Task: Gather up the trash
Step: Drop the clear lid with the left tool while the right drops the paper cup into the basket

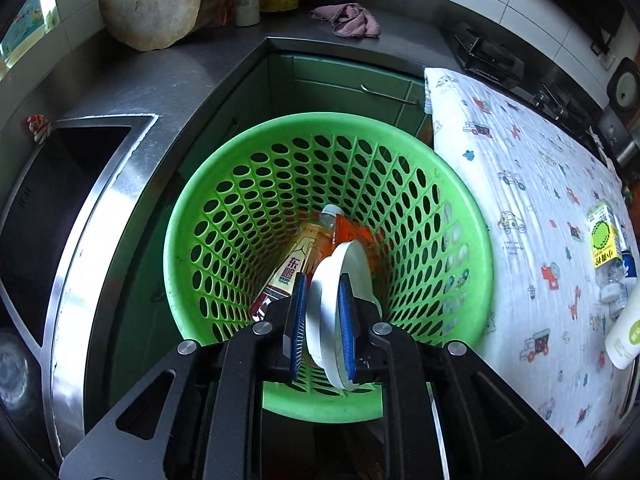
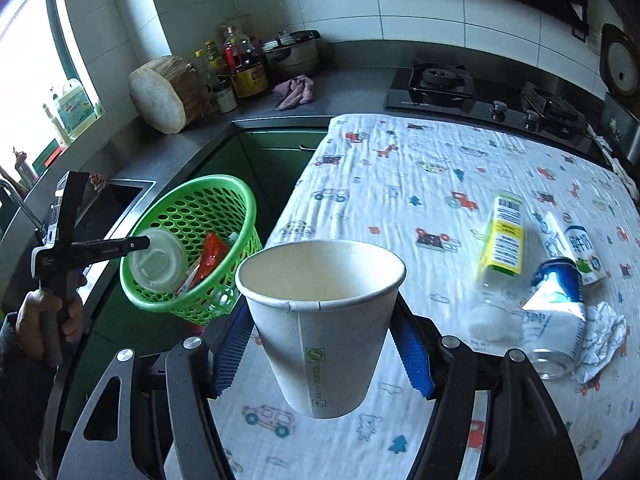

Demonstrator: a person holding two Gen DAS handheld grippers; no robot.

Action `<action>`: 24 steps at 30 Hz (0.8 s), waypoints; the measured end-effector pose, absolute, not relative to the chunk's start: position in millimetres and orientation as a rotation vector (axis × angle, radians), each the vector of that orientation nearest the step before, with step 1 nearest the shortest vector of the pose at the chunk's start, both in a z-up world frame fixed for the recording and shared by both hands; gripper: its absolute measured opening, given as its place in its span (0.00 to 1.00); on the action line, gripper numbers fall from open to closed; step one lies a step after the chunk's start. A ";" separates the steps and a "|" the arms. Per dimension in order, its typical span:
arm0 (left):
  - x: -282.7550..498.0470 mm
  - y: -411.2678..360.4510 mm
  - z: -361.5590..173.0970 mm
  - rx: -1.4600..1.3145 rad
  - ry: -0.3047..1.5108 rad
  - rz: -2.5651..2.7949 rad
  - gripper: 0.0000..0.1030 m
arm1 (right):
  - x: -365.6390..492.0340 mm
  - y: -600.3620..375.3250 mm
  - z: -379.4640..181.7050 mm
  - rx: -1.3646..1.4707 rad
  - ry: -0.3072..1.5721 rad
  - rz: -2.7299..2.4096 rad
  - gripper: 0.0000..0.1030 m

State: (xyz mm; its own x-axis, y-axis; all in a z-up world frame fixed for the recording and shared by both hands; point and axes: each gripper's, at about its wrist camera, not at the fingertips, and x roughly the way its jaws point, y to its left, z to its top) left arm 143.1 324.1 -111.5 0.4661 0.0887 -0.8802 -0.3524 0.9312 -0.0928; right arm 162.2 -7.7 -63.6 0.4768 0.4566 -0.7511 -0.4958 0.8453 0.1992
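Left tongs (image 1: pixel 322 312) over the green basket (image 1: pixel 460 184), lid (image 1: pixel 340 280) on edge between the blue pads, right pad against it, a sliver of gap at the left: grip looks barely there, lid about to go. Bottle (image 1: pixel 298 256) and orange wrapper (image 1: pixel 352 230) already at the bottom. Right tongs (image 2: pixel 324 344) clamped on the paper cup (image 2: pixel 320 320), upright, empty, above the near-left corner of the surface (image 2: pixel 400 168). To do this well: spread the left tongs fully with the lid inside the rim, then clear out. Cup next: carry past the left edge, centre over the basket, tip, release. Clear bottle (image 2: pixel 500 248), can (image 2: pixel 556 312), carton (image 2: pixel 576 248) and crumpled paper (image 2: pixel 600 328) waiting near the right edge.
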 end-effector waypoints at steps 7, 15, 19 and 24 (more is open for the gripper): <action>129.7 344.4 -114.4 -0.341 1.040 0.286 0.48 | 169.7 52.6 -55.6 -0.069 0.886 0.674 0.62; 106.6 365.5 -110.8 -0.384 1.010 0.318 0.54 | 181.1 117.9 -51.7 -0.104 0.873 0.758 0.63; 95.2 374.9 -108.3 -0.402 0.993 0.334 0.59 | 189.5 146.4 -55.0 -0.127 0.877 0.772 0.63; 83.7 382.4 -106.3 -0.419 0.978 0.343 0.61 | 195.7 179.8 -63.4 -0.165 0.885 0.786 0.63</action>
State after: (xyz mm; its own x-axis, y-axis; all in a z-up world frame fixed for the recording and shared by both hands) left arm 83.7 382.4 -106.3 0.5163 0.0916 -0.8515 -0.4608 0.8678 -0.1860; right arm 195.7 179.8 -63.4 0.3790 0.5470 -0.7464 -0.6766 0.7141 0.1798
